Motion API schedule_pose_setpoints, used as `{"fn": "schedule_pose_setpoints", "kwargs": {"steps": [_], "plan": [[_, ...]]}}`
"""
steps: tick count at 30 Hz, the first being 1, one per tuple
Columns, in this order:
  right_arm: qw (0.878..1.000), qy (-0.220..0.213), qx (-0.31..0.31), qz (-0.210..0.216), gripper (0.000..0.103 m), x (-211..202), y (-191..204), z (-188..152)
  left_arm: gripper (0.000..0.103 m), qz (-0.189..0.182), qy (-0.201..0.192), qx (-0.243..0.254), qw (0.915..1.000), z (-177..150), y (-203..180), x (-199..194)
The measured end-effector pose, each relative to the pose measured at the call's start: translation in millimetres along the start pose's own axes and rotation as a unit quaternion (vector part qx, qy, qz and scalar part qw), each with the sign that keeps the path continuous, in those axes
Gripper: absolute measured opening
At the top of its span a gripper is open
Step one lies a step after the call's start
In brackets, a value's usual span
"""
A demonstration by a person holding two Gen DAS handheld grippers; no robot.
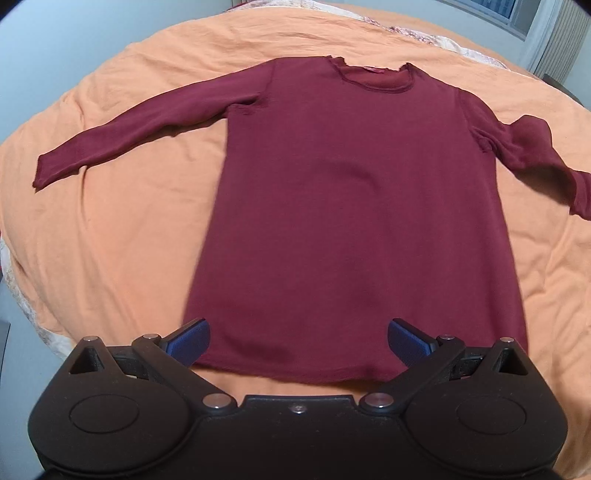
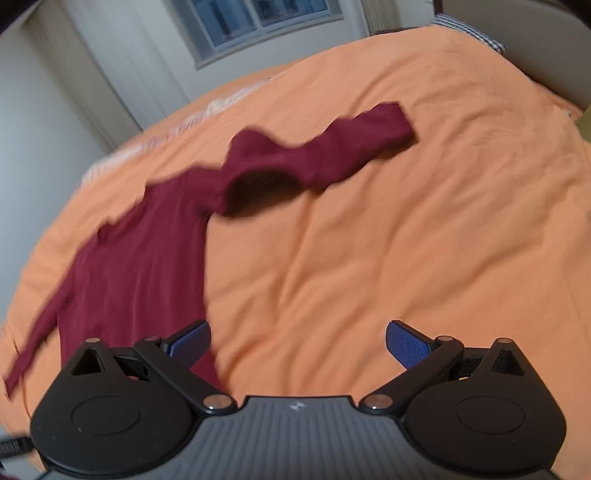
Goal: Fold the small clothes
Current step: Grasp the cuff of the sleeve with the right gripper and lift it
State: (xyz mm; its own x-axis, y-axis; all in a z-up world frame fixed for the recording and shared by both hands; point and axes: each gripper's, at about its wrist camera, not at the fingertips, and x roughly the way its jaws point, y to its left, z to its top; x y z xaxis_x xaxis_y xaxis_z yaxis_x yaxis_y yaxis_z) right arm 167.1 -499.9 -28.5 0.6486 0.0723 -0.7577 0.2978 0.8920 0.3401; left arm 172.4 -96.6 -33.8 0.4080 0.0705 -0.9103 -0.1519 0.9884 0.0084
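Blurring maroon shirt (image 2: 140,266), hem partly hidden

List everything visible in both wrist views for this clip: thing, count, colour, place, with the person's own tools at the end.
shirt: one, dark red, long-sleeved, spread flat on the bedcover, collar away from the left camera, hem nearest it; one sleeve lies straight, the other is rumpled and partly raised.
bedcover: one, orange, wrinkled, covers the bed under the shirt.
patterned bedding: pale with a floral print, shows along the bed's far and left edges.
window: one, white frame, in the wall beyond the bed.
checked fabric: one piece, dark and white, at the bed's far corner in the right wrist view.
left gripper: one, black with blue pads, jaws open above the hem.
right gripper: one, black with blue pads, jaws open above the bedcover beside the shirt.
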Motion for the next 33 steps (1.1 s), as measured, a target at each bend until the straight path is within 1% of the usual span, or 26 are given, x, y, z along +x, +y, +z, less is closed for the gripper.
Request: {"fn": "schedule_pose_setpoints", "kwargs": {"steps": [1, 3, 5, 9, 10, 11, 13, 14, 15, 16, 17, 18, 19, 21, 23, 25, 29, 31, 33], "plan": [[1.0, -0.008, 0.006, -0.001, 0.103, 7, -13, 15, 0.102, 0.0, 0.003, 0.001, 1.0, 2, -5, 0], [1.0, -0.02, 0.01, -0.021, 0.103, 20, -34, 45, 0.102, -0.003, 0.009, 0.0, 1.0, 5, -14, 1], [0.999, -0.041, 0.013, -0.027, 0.103, 33, -51, 72, 0.102, -0.005, 0.016, -0.009, 0.9998, 7, -19, 2], [0.997, -0.07, 0.017, -0.037, 0.102, 66, -70, 123, 0.102, 0.008, 0.033, -0.027, 0.9991, 6, -27, 2], [0.996, -0.071, 0.021, -0.04, 0.1, 76, -74, 134, 0.102, 0.012, 0.035, -0.03, 0.9989, 6, -28, 2], [0.996, -0.068, 0.028, -0.044, 0.095, 86, -77, 143, 0.102, 0.016, 0.037, -0.035, 0.9986, 5, -28, 2], [0.996, -0.056, 0.048, -0.058, 0.094, 110, -83, 158, 0.102, 0.024, 0.04, -0.046, 0.9978, 5, -27, 1], [0.995, -0.051, 0.062, -0.065, 0.092, 121, -87, 164, 0.102, 0.026, 0.041, -0.054, 0.9974, 5, -26, 0], [0.994, -0.045, 0.075, -0.07, 0.084, 130, -91, 168, 0.102, 0.028, 0.04, -0.061, 0.9969, 5, -25, -2], [0.993, -0.04, 0.084, -0.073, 0.079, 138, -94, 171, 0.102, 0.029, 0.039, -0.069, 0.9965, 5, -23, -3], [0.992, -0.037, 0.086, -0.08, 0.067, 144, -95, 172, 0.102, 0.031, 0.038, -0.076, 0.9959, 5, -22, -4], [0.992, -0.037, 0.083, -0.09, 0.052, 147, -94, 174, 0.102, 0.032, 0.038, -0.082, 0.9954, 6, -21, -4], [0.992, -0.036, 0.074, -0.097, 0.044, 149, -91, 175, 0.102, 0.031, 0.038, -0.087, 0.995, 6, -21, -5], [0.994, -0.042, 0.049, -0.092, 0.017, 148, -86, 177, 0.102, 0.029, 0.041, -0.094, 0.9943, 7, -21, -4], [0.994, -0.055, 0.02, -0.094, 0.015, 139, -79, 178, 0.102, 0.025, 0.043, -0.097, 0.9941, 7, -23, -2], [0.992, -0.079, 0.002, -0.1, 0.012, 126, -76, 184, 0.102, 0.018, 0.044, -0.094, 0.9944, 7, -26, 0], [0.984, -0.122, -0.004, -0.132, 0.011, 99, -82, 205, 0.102, 0.004, 0.039, -0.082, 0.9959, 10, -32, 1], [0.982, -0.128, -0.006, -0.14, 0.011, 93, -87, 212, 0.102, -0.003, 0.036, -0.079, 0.9962, 12, -33, 1], [0.983, -0.119, -0.004, -0.138, 0.011, 91, -87, 217, 0.102, -0.013, 0.034, -0.08, 0.9961, 16, -33, 1]]}}
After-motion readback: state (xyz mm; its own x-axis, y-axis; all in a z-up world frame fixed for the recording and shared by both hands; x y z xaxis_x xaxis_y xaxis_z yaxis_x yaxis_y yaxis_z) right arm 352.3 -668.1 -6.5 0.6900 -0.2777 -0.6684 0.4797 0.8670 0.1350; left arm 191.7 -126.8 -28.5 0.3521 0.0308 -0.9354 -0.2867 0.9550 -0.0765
